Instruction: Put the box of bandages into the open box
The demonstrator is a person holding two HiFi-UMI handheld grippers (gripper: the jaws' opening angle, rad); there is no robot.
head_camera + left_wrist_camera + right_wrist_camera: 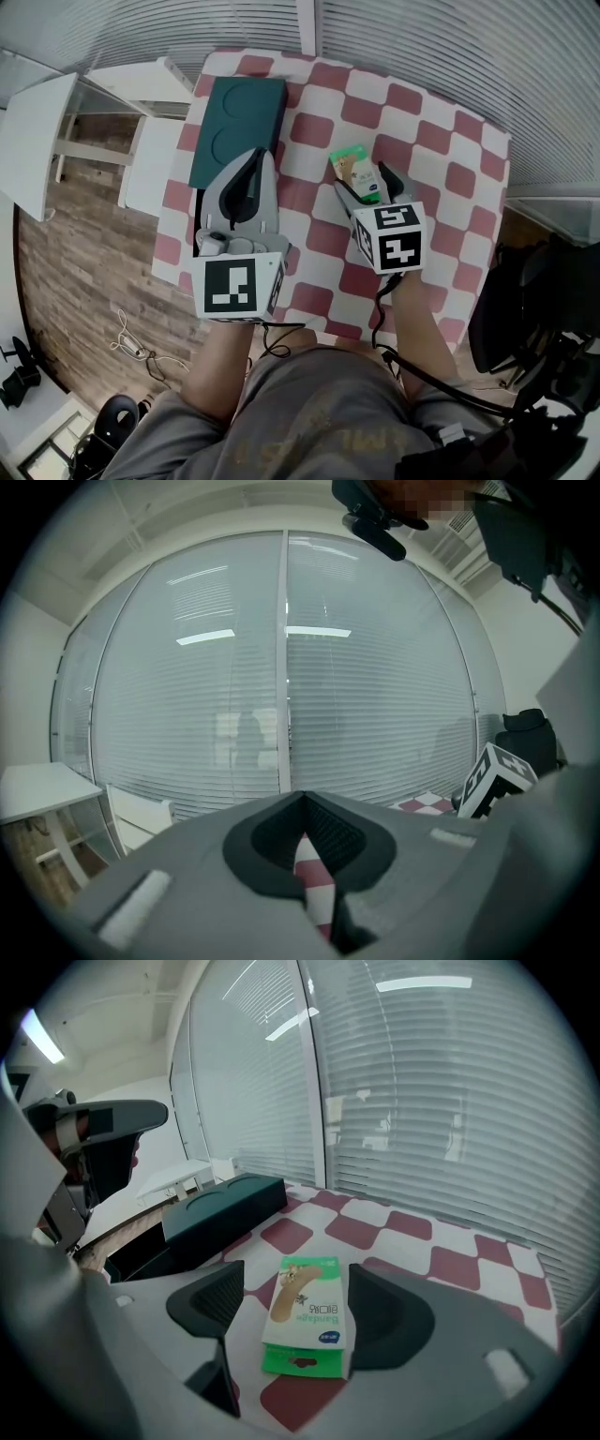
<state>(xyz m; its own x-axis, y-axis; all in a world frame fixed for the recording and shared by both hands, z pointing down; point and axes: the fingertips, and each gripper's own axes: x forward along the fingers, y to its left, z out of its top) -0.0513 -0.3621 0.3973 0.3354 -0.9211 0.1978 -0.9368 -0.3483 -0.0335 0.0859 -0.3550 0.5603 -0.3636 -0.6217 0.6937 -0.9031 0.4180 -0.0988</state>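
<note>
View from above of a bench (441, 141) covered with a red and white checked cloth, and a person holding a gripper in each hand. At the far left of the cloth lies the dark green open box (239, 122), its lid with two round hollows folded back away from the person. The dark open cavity is on the near side, mostly covered by the left gripper (251, 173). That gripper hangs over the open box with its jaws drawn together and nothing between them; whether it touches the box cannot be told. Right of it, well apart from the open box and across a stretch of bare cloth, the box of bandages (307, 1316) lies flat on the bench, a slim white and green carton. Its long axis runs away from the person, in line with the way the right gripper (367, 186) points. That gripper slants down over the carton with its jaws spread wide, one on each long side and neither pressing on it. The grip would therefore close across the carton's narrow width. The right hand is the nearer one, and the open box lies to its left, so the carry would probably go leftward across the cloth.
</note>
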